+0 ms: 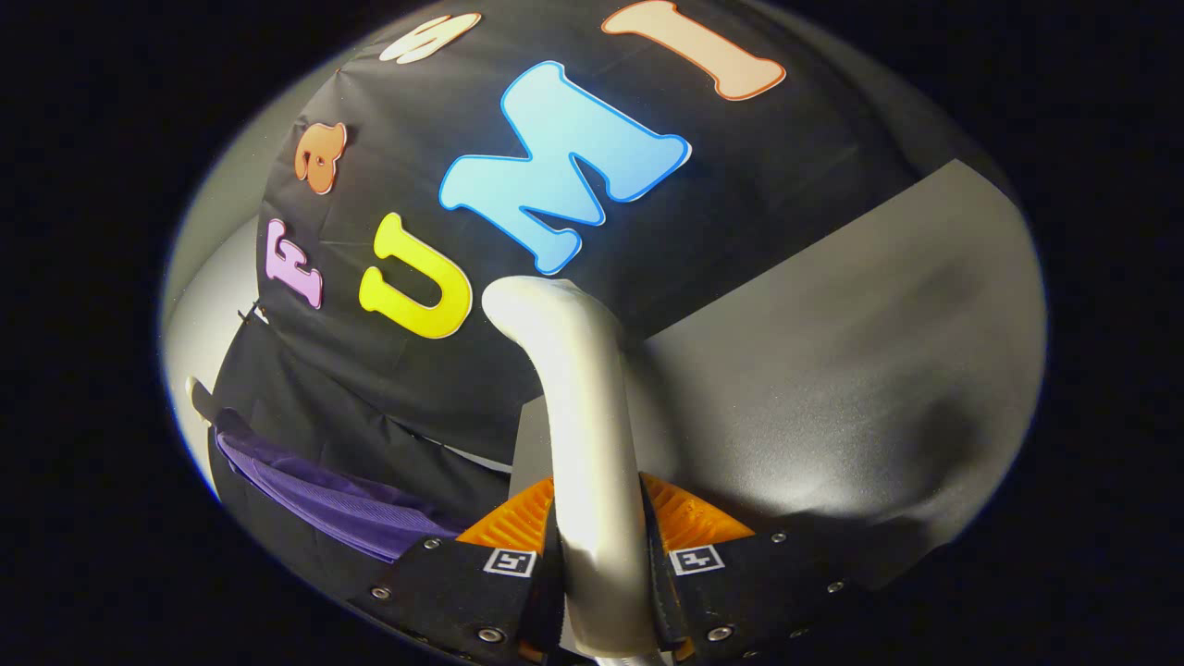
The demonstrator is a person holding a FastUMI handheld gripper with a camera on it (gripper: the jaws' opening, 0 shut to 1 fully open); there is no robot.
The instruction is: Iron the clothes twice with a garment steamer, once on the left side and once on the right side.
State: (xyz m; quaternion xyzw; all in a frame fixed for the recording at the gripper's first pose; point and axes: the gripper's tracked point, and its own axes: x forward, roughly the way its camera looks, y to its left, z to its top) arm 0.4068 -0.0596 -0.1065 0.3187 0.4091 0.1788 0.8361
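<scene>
My gripper (599,532) is shut on the white garment steamer (583,398), both fingers pressing on its handle. The steamer rises from between the fingers and curves over to the left at its top, ending in a rounded head. A purple garment (324,495) hangs off to the left of the fingers, seen edge-on against the black cloth wall, with a pale hanger tip (199,398) above it. The steamer head is well apart from the garment.
A grey tabletop (832,370) spreads out beyond and to the right of the fingers, tilted in this view. The black cloth wall (786,166) stands behind the steamer. A pale wall (208,277) shows past the cloth's left edge.
</scene>
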